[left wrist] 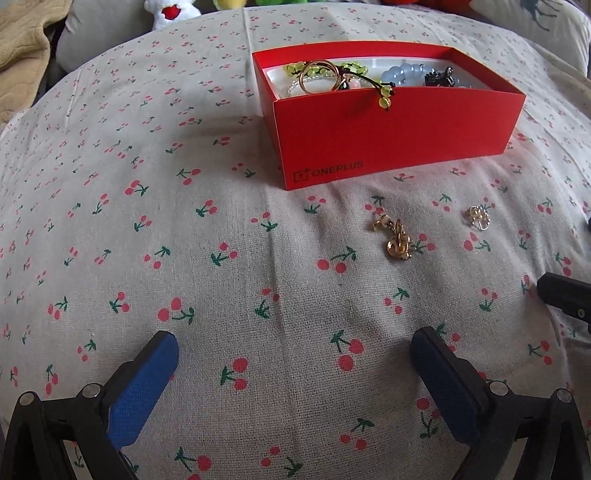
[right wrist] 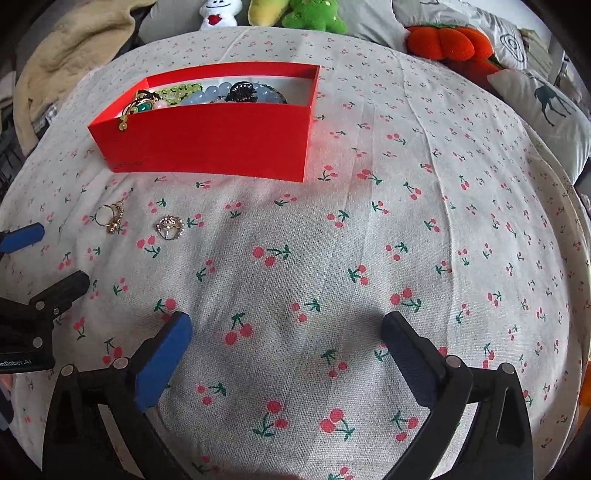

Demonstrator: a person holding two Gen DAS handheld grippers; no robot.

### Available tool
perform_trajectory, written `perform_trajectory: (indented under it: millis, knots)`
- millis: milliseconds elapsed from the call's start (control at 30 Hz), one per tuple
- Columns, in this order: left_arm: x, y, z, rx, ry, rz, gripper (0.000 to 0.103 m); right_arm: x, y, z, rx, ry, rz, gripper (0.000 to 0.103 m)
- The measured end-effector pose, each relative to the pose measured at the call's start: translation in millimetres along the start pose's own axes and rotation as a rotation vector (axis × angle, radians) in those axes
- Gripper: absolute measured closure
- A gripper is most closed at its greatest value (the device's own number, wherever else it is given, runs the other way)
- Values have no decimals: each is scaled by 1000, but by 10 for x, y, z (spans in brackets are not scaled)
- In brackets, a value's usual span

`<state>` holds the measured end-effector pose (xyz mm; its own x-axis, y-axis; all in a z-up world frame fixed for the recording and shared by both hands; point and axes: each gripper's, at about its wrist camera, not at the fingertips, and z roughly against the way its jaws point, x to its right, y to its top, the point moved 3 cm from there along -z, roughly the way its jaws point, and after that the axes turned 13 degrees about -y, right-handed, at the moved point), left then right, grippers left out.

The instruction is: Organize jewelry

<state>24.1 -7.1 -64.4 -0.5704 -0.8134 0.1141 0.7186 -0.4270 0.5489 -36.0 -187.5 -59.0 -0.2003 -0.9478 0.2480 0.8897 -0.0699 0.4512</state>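
A red OnePlus box (left wrist: 399, 140) stands on the cherry-print cloth and holds gold rings (left wrist: 317, 75), a green bead bracelet (left wrist: 354, 70) hanging over its front wall, a blue bead bracelet (left wrist: 406, 74) and a black clip (left wrist: 441, 77). The box shows in the right wrist view (right wrist: 207, 144) too. A gold earring piece (left wrist: 397, 240) and a small silver ring piece (left wrist: 478, 218) lie on the cloth in front of the box; they also show in the right wrist view, gold (right wrist: 110, 216) and silver (right wrist: 169, 227). My left gripper (left wrist: 295, 354) is open and empty, short of them. My right gripper (right wrist: 286, 332) is open and empty.
Plush toys (right wrist: 314, 14) and an orange plush (right wrist: 450, 44) sit at the far edge. A beige blanket (right wrist: 74, 51) lies far left, a deer-print pillow (right wrist: 546, 107) far right. The left gripper's fingers (right wrist: 55, 295) show at the right view's left edge.
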Motion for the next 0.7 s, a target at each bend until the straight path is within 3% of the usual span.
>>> perform_trajectory:
  millis: [133,300,367,533,700]
  knots:
    - [91,46,6,-3,-70,-34,2,-13,24,-3,-31,-12,-4,0]
    - [328,127,14,10,-149,-97,29,-21,47,1,-32,-14,-3,0]
    - [393,167,-20,4,-167,-106,48,-12,50,1,-29,-9,-1,0]
    - [402,269,-107,-1,-197,-63,57,-3,43,10,-25,1,10,0]
    - [371,324,-156,-8,-200,-50,73,-1,49,8,-29,7,18,0]
